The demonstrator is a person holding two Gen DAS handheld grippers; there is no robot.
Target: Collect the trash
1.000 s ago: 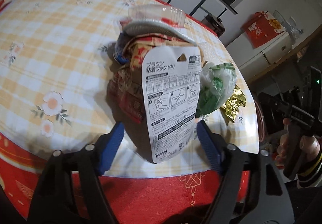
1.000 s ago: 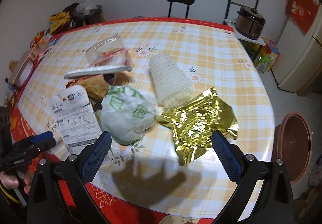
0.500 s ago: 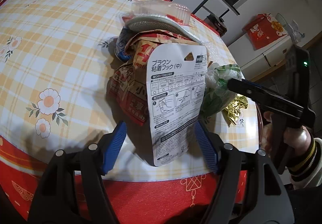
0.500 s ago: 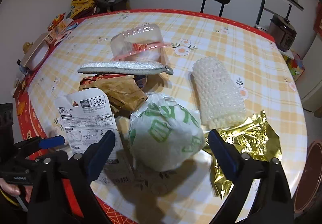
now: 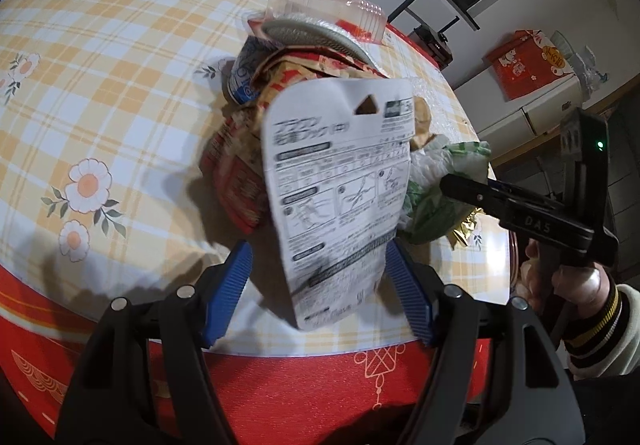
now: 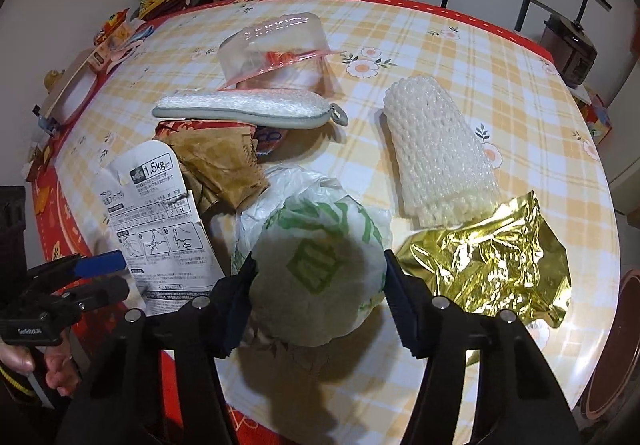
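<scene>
A crumpled white plastic bag with green print (image 6: 316,269) lies near the table's front edge. My right gripper (image 6: 316,285) points down over it. Its jaws are closing, and both pads touch the bag's sides. From the left wrist the same bag (image 5: 444,181) shows behind the right gripper (image 5: 456,185). A white printed backing card (image 5: 340,181) leans on a heap of wrappers. Its near end sits between the jaws of my left gripper (image 5: 320,285). The right pad (image 5: 404,285) is at the card's edge and the left pad (image 5: 234,285) stands apart from it.
Crumpled gold foil (image 6: 488,261) and a roll of bubble wrap (image 6: 436,161) lie right of the bag. Behind are red and brown snack wrappers (image 6: 216,161), a grey-rimmed pouch (image 6: 244,107) and a clear plastic box (image 6: 276,45). A brown bin (image 6: 624,345) stands on the floor at the right.
My right gripper came down and leftward from over the gold foil to the plastic bag, and its jaws narrowed around it. The left gripper hardly moved; the card now looks blurred.
</scene>
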